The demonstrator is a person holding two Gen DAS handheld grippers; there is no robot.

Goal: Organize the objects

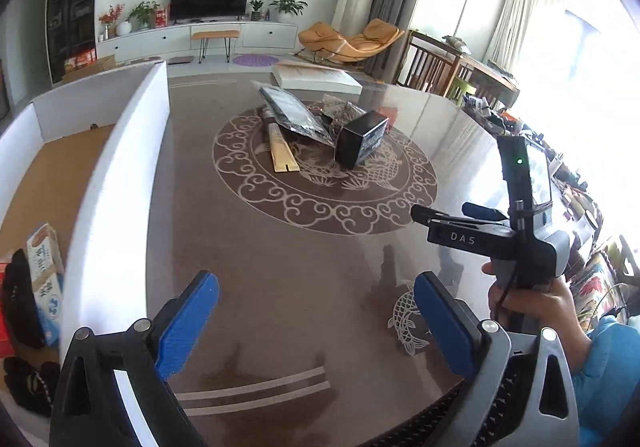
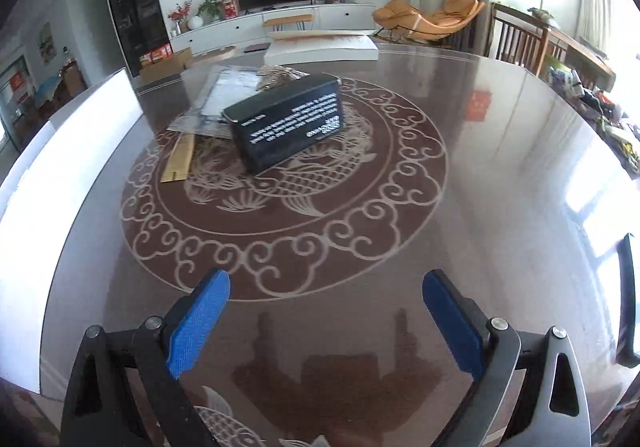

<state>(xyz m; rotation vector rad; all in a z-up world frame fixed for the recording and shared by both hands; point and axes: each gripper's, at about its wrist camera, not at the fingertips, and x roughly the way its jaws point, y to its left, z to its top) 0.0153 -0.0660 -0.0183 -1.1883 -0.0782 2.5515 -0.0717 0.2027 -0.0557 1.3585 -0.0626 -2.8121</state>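
A black box with white print (image 1: pixel 362 139) (image 2: pixel 286 121) lies in the middle of the round brown table (image 1: pixel 280 267) (image 2: pixel 500 167), beside a dark plastic pouch (image 1: pixel 294 113) (image 2: pixel 224 99), a flat wooden piece (image 1: pixel 282 155) (image 2: pixel 178 161) and a crinkled packet (image 1: pixel 342 109) (image 2: pixel 280 73). My left gripper (image 1: pixel 316 321) is open and empty over the near table. My right gripper (image 2: pixel 326 321) is open and empty, well short of the box; it also shows in the left wrist view (image 1: pixel 456 213), held in a hand.
A white-walled cardboard box (image 1: pixel 120 175) (image 2: pixel 60 151) stands at the table's left; it holds a blue-and-white carton (image 1: pixel 46 271) and black gloves (image 1: pixel 24 299). A white flat box (image 1: pixel 316 77) (image 2: pixel 320 47) lies at the far edge. Clutter lines the right side.
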